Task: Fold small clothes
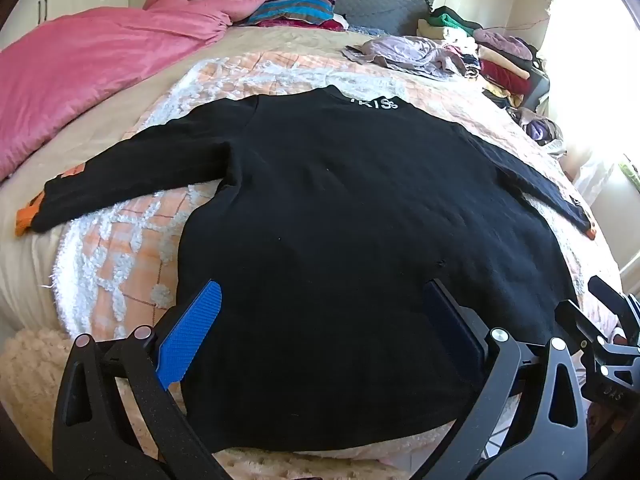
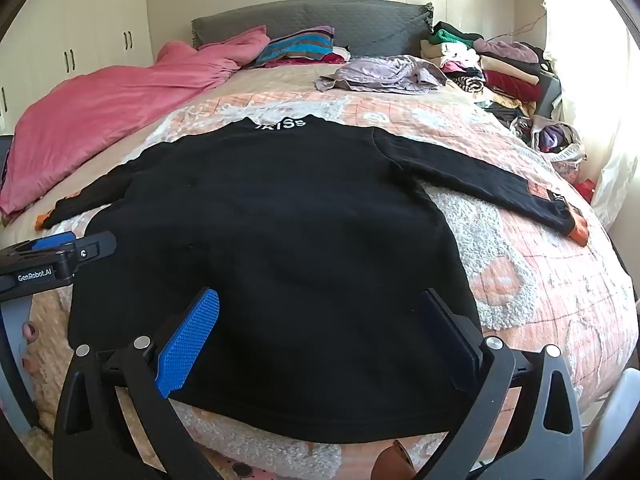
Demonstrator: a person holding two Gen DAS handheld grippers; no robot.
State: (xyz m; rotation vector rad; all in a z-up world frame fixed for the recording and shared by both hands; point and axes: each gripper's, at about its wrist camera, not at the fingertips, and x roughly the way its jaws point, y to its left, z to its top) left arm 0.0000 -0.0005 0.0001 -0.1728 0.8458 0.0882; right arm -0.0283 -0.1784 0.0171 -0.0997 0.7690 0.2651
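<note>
A black long-sleeved sweater (image 1: 340,200) (image 2: 272,216) with white lettering at the collar and orange cuffs lies flat on the bed, back up, both sleeves spread out sideways. My left gripper (image 1: 320,292) hovers open over the sweater's lower left part, nothing between its blue pads. My right gripper (image 2: 320,300) hovers open over the lower right part near the hem, also holding nothing. The left gripper's body (image 2: 52,260) shows at the left edge of the right wrist view. The right gripper's frame (image 1: 600,320) appears at the lower right of the left wrist view.
The bed carries a peach and white tufted blanket (image 2: 520,264). A pink duvet (image 1: 92,68) lies at the back left. A crumpled lilac garment (image 2: 380,74) and stacks of folded clothes (image 2: 500,64) sit at the back right. A grey headboard (image 2: 312,16) and white wardrobes (image 2: 80,40) stand behind.
</note>
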